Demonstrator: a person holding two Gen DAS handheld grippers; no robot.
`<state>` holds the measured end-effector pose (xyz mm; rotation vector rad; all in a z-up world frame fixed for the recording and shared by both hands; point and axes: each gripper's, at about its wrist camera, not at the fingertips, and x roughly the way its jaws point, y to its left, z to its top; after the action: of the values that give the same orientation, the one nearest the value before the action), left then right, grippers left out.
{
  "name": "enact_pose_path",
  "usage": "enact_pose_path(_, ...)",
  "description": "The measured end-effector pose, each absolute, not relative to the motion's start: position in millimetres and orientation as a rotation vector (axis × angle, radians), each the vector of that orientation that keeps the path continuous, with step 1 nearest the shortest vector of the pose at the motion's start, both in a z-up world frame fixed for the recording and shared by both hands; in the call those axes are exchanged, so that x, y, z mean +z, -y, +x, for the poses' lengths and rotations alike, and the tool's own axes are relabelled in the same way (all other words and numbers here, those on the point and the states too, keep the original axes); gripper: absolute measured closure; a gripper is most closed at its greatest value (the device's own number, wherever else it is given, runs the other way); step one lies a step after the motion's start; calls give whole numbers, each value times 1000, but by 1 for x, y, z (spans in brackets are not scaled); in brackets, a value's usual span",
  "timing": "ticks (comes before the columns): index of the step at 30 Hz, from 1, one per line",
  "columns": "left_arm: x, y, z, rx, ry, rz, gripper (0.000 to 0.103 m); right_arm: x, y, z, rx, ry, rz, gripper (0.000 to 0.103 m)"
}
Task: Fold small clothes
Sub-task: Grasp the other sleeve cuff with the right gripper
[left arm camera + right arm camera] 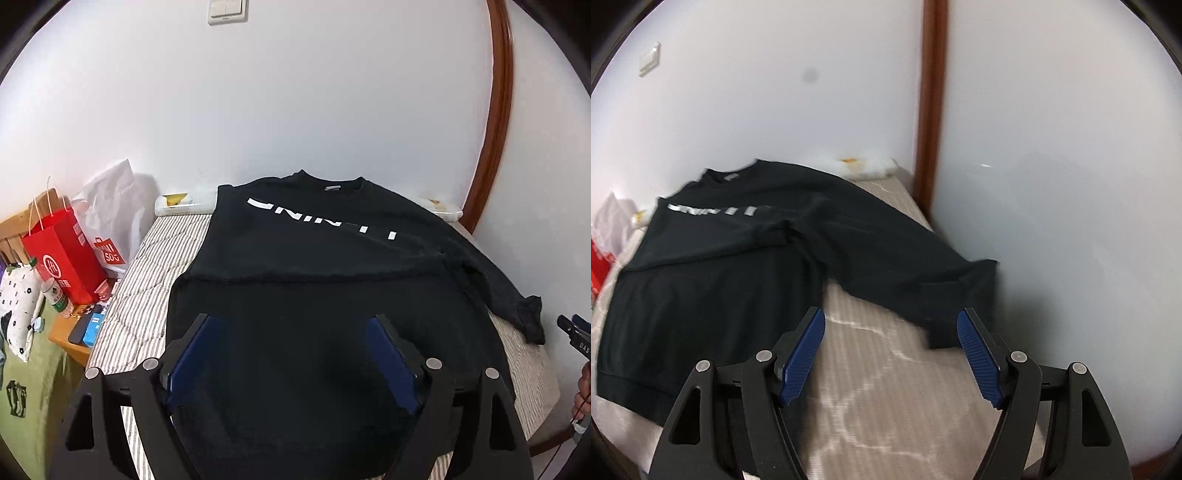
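The black sweatshirt (314, 258) lies flat on the striped bed (147, 280), 1 sleeve (923, 273) stretched sideways, with the left tool (291, 354) and right tool (891, 347) both released, grasping nothing.

A bed (147, 280) carries everything — its cover is a quilted fabric with fine grey and white stripes, pushed into the corner of white walls. A black sweatshirt (314, 258) with white lettering lies spread flat across it, collar toward the far wall; one sleeve is folded across the chest, the other sleeve (923, 273) stretches out toward the side wall, its cuff resting on the cover. At the head, against the wall, lies a white pillow (177, 205) with yellow marks — the sweatshirt's shoulder overlaps it.
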<state>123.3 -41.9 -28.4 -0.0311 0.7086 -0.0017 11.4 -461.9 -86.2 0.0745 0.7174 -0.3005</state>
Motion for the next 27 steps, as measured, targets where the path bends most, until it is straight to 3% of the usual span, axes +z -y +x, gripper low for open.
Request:
enact_pose_path(12, -54, 55, 150, 17, -726, -86, 19, -153, 562, 23, -367, -788, 178, 28)
enact_pose_path(21, -79, 57, 174, 45, -784, -136, 19, -189, 550, 72, -320, -850, 109, 28)
enact_pose_path(24, -82, 53, 177, 55, -792, -123, 19, -198, 547, 86, -365, -875, 85, 42)
enact_pose_path(26, -83, 46, 179, 54, -794, -126, 19, -190, 540, 83, -360, -831, 41, 63)
enact_pose_path(27, -83, 43, 179, 54, -794, -131, 19, -184, 536, 79, -348, -804, 17, 82)
